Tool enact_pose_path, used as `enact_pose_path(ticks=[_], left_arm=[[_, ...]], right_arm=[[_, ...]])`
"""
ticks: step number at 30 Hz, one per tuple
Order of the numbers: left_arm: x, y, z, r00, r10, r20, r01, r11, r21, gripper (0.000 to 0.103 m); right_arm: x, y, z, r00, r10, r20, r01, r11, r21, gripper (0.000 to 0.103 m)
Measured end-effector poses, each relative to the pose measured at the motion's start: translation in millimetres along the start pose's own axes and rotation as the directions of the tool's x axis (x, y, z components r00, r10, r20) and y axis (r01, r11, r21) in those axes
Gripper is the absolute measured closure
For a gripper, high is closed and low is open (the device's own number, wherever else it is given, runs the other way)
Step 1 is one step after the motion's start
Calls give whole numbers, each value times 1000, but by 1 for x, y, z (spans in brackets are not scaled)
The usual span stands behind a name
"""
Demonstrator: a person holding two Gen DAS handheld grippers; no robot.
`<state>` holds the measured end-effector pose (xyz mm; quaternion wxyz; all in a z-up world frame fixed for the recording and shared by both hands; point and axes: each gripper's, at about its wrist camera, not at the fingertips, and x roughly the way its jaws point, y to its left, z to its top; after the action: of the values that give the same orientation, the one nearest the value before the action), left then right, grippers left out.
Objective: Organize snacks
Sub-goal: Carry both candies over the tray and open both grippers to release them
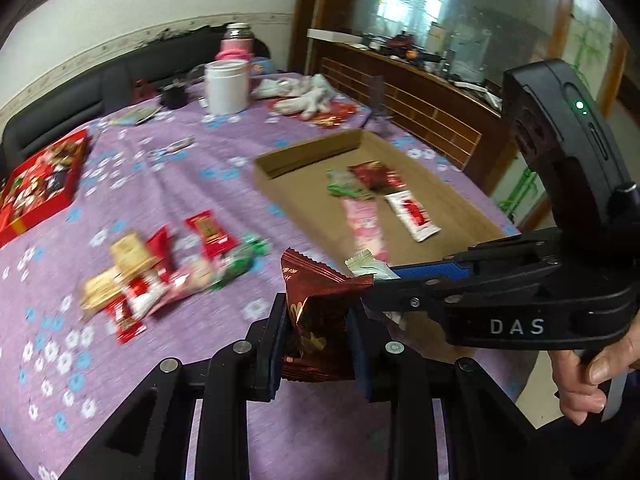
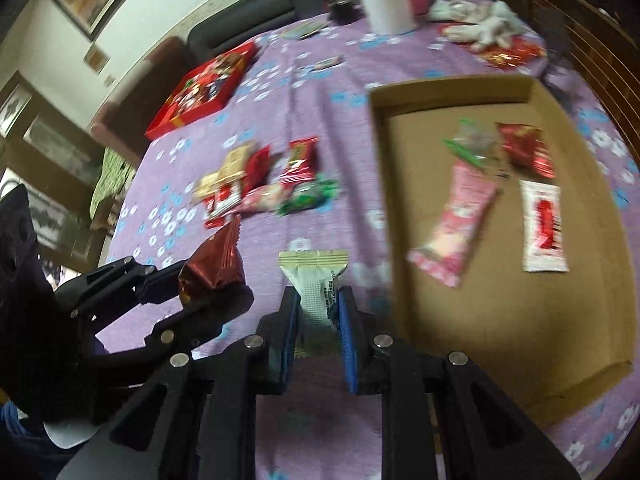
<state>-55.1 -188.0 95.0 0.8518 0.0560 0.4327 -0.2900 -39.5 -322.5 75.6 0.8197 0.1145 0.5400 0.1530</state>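
Note:
My left gripper [image 1: 318,344] is shut on a dark red snack packet [image 1: 316,312], held above the purple tablecloth; the packet also shows in the right wrist view [image 2: 214,268]. My right gripper [image 2: 318,320] is shut on a white-green snack packet [image 2: 316,280], next to the left one; the packet also shows in the left wrist view [image 1: 370,268]. A pile of loose snacks [image 1: 168,276] lies on the cloth, also in the right wrist view [image 2: 264,180]. A shallow cardboard tray [image 2: 500,320] to the right holds several snacks, among them a pink packet [image 2: 456,224] and a white-red packet [image 2: 544,226].
A red box of sweets [image 1: 38,188] stands at the left of the table. A white jar [image 1: 226,86], a pink bottle [image 1: 236,42] and crumpled cloth [image 1: 308,96] stand at the far side. A wooden bench [image 1: 420,108] runs behind the tray.

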Motion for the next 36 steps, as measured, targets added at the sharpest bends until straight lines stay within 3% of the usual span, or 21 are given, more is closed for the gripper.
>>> enact_pose_path(ticks=[10,17,26,36], left_arm=[[38,-60,22,995,-94,-43,96,994,49,75],[67,-94,23,991,-102,-89,109,991,74,75],[101,-107,19,989,-46,-143,57,996,74,75],[112,-118,15,988,29,-148,-11,992,123,73]], right_arm=[[-25,-74,-9,994,-107,14,104,983,150,84],[-33,-114,-17,989,-145,-12,145,968,206,84],[-26,-139,-19,987,-150,-64,160,965,208,84],[-19,-150,-20,985,-143,-96,160,967,197,83]])
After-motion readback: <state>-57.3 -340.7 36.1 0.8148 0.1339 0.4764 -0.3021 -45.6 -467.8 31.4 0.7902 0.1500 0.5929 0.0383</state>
